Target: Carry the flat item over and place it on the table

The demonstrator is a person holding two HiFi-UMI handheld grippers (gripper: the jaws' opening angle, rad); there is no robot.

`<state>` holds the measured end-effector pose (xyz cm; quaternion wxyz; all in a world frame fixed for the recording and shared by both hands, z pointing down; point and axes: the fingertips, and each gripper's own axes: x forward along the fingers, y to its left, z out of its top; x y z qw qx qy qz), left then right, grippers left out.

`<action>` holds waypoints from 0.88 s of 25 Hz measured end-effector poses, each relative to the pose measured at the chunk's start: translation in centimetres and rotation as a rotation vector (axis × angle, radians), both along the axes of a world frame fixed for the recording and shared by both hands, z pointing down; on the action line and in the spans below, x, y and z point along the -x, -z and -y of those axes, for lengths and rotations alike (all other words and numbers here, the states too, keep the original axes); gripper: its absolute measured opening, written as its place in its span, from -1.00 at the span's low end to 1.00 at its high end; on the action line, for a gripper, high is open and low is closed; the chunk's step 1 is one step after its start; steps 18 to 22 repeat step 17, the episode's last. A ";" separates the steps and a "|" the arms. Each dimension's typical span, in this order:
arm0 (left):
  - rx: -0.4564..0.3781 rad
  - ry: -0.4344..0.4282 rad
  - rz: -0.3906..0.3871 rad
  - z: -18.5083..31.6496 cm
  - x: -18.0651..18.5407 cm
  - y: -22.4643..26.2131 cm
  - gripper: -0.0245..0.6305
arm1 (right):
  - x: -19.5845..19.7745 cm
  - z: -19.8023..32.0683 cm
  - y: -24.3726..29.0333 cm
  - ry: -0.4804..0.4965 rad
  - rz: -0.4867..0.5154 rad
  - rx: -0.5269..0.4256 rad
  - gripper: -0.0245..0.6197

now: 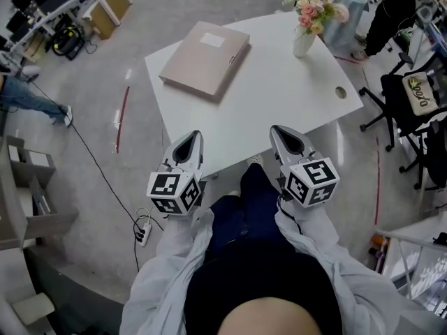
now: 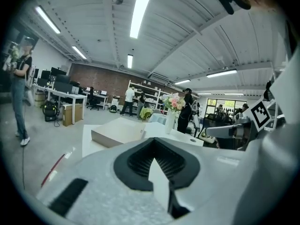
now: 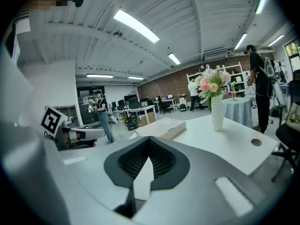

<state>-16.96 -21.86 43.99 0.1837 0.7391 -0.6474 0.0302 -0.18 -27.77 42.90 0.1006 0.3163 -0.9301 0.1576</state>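
1. Head view: the flat beige box file with a white label (image 1: 204, 58) lay closed on the far left part of the white rectangular tabletop (image 1: 279, 103), one corner near the edge. At the far right corner stood a white ceramic vase (image 1: 304, 42) that held a bunch of pink and cream flowers (image 1: 316, 7). It was well apart from the file. The left gripper (image 1: 191, 142) and the right gripper (image 1: 283, 135) hovered side by side over the near edge, both empty and touching nothing.

2. Left gripper view: the left gripper (image 2: 153, 159) had its jaws pressed together with nothing between them. Beyond it the box file (image 2: 117, 131) rested flat on the tabletop (image 2: 154, 129), with the vase (image 2: 169, 123) upright behind.

3. Right gripper view: the right gripper (image 3: 149, 161) likewise had its jaws together and bare. The file (image 3: 161, 128) lay ahead to the left, the flower-filled vase (image 3: 217, 113) to the right, and a round cable hole (image 3: 256, 142) pierced the tabletop (image 3: 220, 142).
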 end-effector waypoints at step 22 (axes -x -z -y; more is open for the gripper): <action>0.007 -0.042 0.022 -0.5 -1.1 0.5 -0.93 | -0.8 -0.8 0.9 -0.012 0.007 -0.001 -0.89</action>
